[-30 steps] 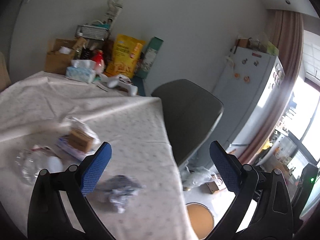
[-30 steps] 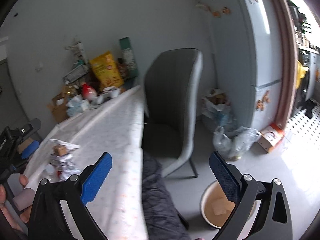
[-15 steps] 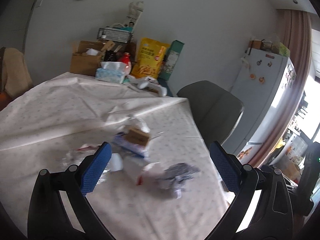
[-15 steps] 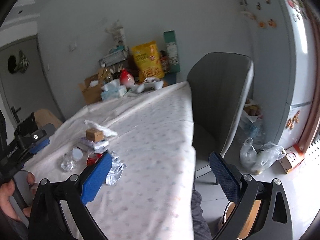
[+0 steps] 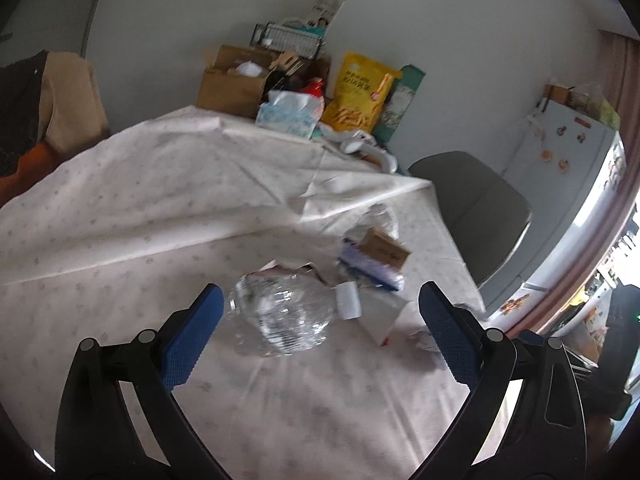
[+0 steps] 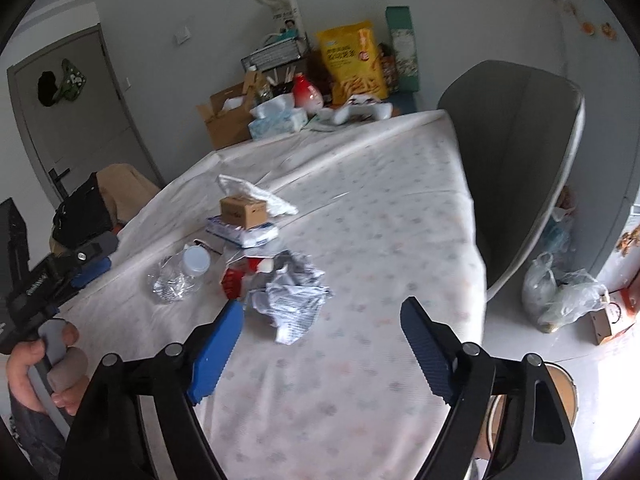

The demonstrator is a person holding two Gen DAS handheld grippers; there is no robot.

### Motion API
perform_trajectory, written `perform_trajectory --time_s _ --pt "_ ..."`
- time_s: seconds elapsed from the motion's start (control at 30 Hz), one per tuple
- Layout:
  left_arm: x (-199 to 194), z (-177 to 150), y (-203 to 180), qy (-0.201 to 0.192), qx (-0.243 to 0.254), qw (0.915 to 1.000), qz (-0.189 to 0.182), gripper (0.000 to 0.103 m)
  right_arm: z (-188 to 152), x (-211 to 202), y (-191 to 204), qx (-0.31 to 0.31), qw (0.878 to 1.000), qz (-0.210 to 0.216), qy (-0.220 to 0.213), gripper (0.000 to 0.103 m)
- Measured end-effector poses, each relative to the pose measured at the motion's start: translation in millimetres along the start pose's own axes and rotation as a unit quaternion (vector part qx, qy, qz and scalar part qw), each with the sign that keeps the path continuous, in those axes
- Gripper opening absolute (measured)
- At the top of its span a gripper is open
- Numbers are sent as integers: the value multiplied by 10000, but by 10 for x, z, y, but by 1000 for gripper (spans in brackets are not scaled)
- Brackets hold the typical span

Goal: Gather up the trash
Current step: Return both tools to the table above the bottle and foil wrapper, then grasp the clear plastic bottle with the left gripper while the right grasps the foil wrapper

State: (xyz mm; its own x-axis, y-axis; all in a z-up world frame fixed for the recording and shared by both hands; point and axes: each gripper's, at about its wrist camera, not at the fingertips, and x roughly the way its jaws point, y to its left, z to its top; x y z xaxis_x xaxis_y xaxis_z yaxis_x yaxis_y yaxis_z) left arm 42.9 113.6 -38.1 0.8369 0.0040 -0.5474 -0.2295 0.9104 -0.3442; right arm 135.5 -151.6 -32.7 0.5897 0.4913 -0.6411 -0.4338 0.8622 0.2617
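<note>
Cardboard box (image 6: 230, 122): set open at the far end of the worktop (image 6: 360, 216); white material is seen inside, its kind cannot be told.
Tissue pack (image 6: 278, 118): laid beside the cardboard box, a tissue pulled up from its top.
Crushed bottle (image 5: 280, 314): clear plastic, white-capped, laid on its side on the worktop, empty as far as can be seen.
Small brown box (image 6: 243, 207): closed, stacked on a flat blue-and-white packet (image 6: 242, 232).
Crumpled wrapper (image 6: 290, 294): grey-white, laid on the worktop at the near edge of the trash pile, next to a red-and-white carton (image 6: 240, 274).
Bin (image 6: 560, 390): a round rim is seen on the floor by the worktop's corner; contents cannot be told.
Left gripper (image 5: 318, 338): spread wide, nothing clamped; the crushed bottle is framed just beyond its blue pads, untouched.
Right gripper (image 6: 320, 350): jaws wide but closing, nothing between them; the crumpled wrapper lies just ahead.
Hand (image 6: 38, 372): wrapped round the left gripper's handle, both grippers pitched down toward the pile.
</note>
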Motion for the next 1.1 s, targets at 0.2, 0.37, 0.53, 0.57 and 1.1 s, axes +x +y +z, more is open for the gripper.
perform_trajectory --time_s 0.2,0.37,0.53,0.57,1.1 --pt "289 -29 131 359 -152 9989 275 97 31 292 100 12 9996 126 245 85" --pt "442 -60 84 561 -106 9977 368 97 42 507 126 100 9990 165 402 87" --pt "504 -41 -49 546 124 9977 393 97 83 621 126 60 9989 167 428 87" --pt "533 -31 -83 566 206 9973 425 97 92 646 118 61 9989 170 444 87" --pt "816 -70 -615 882 2026 9654 1383 85 113 762 -102 287 9962 526 626 40"
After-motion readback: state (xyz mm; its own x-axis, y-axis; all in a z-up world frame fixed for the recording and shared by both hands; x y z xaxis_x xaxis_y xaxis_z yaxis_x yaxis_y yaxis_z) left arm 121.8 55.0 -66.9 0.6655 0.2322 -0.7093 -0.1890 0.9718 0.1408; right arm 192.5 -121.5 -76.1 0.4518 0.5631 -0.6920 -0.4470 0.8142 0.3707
